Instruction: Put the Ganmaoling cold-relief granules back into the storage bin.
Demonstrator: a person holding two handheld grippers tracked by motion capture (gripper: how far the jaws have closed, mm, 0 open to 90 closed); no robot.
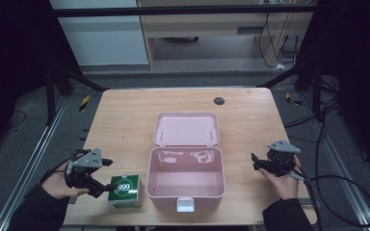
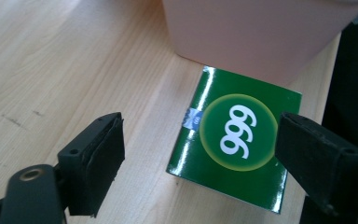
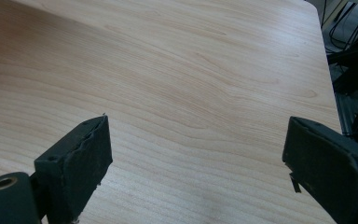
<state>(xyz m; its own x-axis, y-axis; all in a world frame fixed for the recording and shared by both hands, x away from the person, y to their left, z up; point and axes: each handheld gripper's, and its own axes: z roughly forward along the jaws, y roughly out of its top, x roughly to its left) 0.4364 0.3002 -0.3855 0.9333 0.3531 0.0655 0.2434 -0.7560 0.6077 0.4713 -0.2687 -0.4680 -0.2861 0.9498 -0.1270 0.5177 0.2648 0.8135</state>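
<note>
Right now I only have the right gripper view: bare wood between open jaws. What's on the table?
Observer: A pink box sits open mid-table, its lid folded back on the far side.
Operator: Anything inside?
Observer: No, the high view shows its bottom bare.
Operator: Where's the left gripper?
Observer: The left gripper is open, its jaws either side of a green 999 carton beside the box, not touching it.

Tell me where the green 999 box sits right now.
In the high view the green 999 box sits near the table's front edge, just left of the open pink case, with the left tool open over it.
</note>
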